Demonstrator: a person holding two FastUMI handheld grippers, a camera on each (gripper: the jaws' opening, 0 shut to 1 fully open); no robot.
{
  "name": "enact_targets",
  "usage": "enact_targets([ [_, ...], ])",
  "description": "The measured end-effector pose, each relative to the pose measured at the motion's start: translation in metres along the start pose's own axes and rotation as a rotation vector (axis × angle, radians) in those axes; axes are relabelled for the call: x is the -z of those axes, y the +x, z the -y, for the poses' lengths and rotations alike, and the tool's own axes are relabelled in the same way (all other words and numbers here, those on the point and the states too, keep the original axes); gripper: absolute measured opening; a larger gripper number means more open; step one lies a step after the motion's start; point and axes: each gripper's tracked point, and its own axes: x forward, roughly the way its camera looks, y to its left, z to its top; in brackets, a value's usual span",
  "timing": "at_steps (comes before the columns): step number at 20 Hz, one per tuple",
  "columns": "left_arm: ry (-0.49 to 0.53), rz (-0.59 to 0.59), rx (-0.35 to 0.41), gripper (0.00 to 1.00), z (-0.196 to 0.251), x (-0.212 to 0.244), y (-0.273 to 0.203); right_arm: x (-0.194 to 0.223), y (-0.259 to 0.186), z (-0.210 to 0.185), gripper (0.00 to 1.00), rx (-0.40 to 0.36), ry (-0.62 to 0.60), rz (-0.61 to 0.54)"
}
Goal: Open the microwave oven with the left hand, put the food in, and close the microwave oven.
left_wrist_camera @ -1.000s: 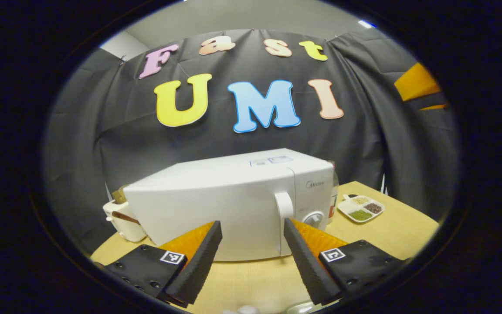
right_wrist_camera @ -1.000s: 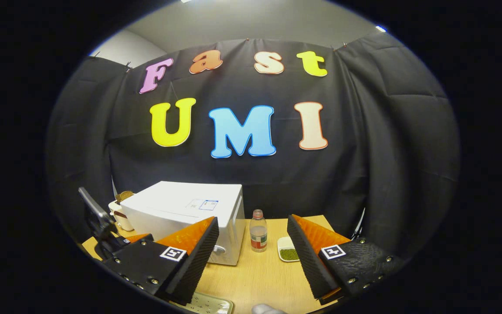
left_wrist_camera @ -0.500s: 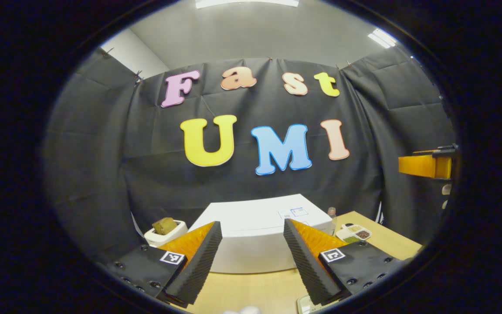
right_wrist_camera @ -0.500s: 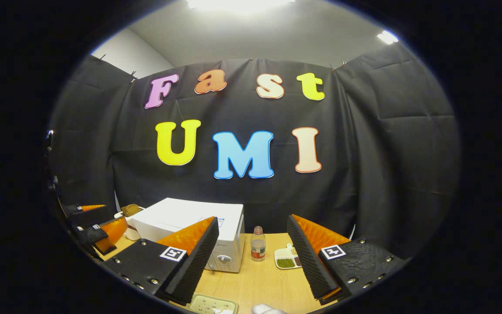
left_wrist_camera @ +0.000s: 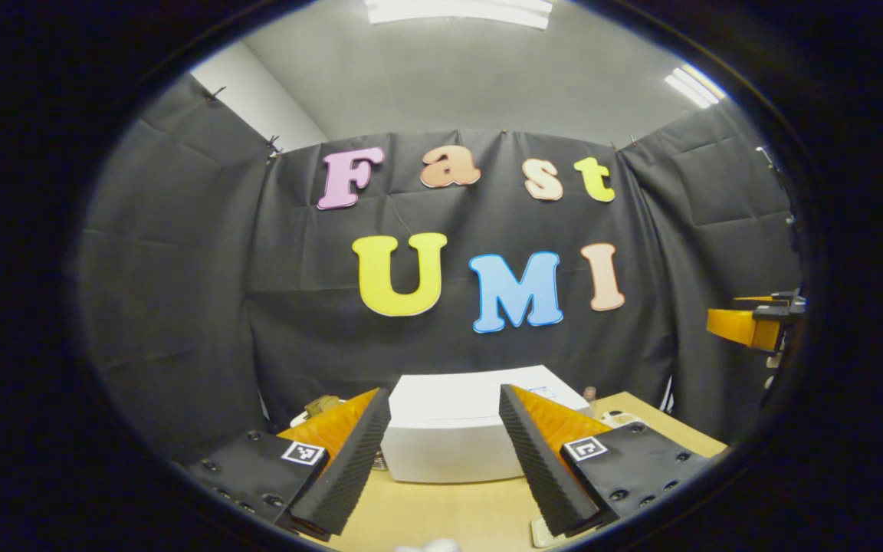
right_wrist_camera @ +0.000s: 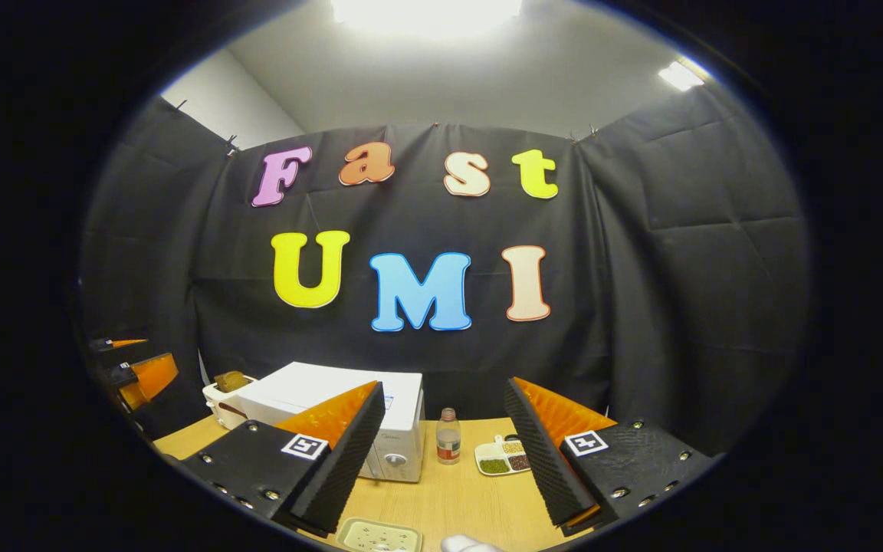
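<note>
The white microwave (left_wrist_camera: pixel 449 437) stands on the wooden table (left_wrist_camera: pixel 441 514), straight ahead of my left gripper (left_wrist_camera: pixel 441 491) and some way off. That gripper is open with nothing between its fingers. In the right gripper view the microwave (right_wrist_camera: pixel 349 406) is left of centre, its door shut and a knob (right_wrist_camera: pixel 395 458) on its front. My right gripper (right_wrist_camera: pixel 441 491) is open and holds nothing. A pale tray (right_wrist_camera: pixel 380 535) lies on the table just below it; what is on it I cannot make out. The left gripper (right_wrist_camera: pixel 135 376) hangs in the air at the far left, and the right gripper (left_wrist_camera: pixel 748 326) at the far right.
A small bottle (right_wrist_camera: pixel 448 437) and a divided dish of beans (right_wrist_camera: pixel 503 458) stand right of the microwave. A white container with something brown in it (right_wrist_camera: pixel 227 387) sits to its left. Black cloth walls close in the back and sides.
Both grippers have risen and drawn back from the table. The microwave now looks smaller and lower in both views. Both stayed open.
</note>
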Motion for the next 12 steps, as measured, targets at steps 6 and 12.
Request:
enact_targets([
  [6, -0.003, 0.008, 0.005, 1.0, -0.004, -0.008, -0.008, 0.001, -0.009, -0.008, 0.96, -0.009, 0.001, -0.005],
  [12, -0.025, 0.022, 0.019, 0.97, 0.001, -0.02, -0.014, -0.004, -0.013, -0.006, 0.96, 0.004, 0.011, 0.011],
])
